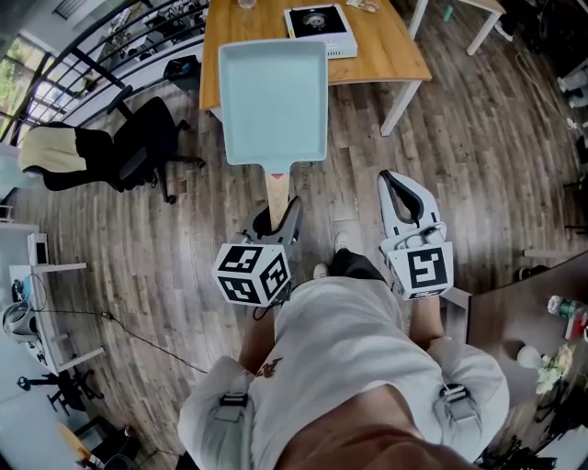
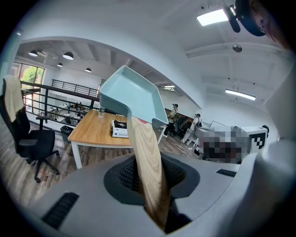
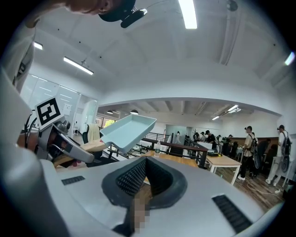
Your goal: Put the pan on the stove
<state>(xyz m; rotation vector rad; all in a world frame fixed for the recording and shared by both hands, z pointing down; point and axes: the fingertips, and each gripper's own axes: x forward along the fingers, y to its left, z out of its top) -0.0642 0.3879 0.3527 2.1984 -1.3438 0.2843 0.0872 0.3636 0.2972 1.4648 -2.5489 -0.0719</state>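
A light-blue rectangular pan (image 1: 273, 99) hangs in the air above the floor, in front of the wooden table (image 1: 386, 55). My left gripper (image 1: 280, 225) is shut on its wooden handle (image 1: 277, 191); in the left gripper view the handle (image 2: 148, 166) runs up from between the jaws to the pan (image 2: 134, 95). The small stove (image 1: 320, 29) sits on the table's far side, beyond the pan. My right gripper (image 1: 393, 181) hangs to the right of the handle, shut and empty. From the right gripper view the pan (image 3: 127, 131) shows at the left.
A black office chair (image 1: 138, 147) and a chair draped with beige cloth (image 1: 55, 151) stand at the left. A glass (image 1: 246, 4) is on the table's far edge. A dark desk (image 1: 524, 312) with small items is at the right. People (image 3: 249, 148) stand far off.
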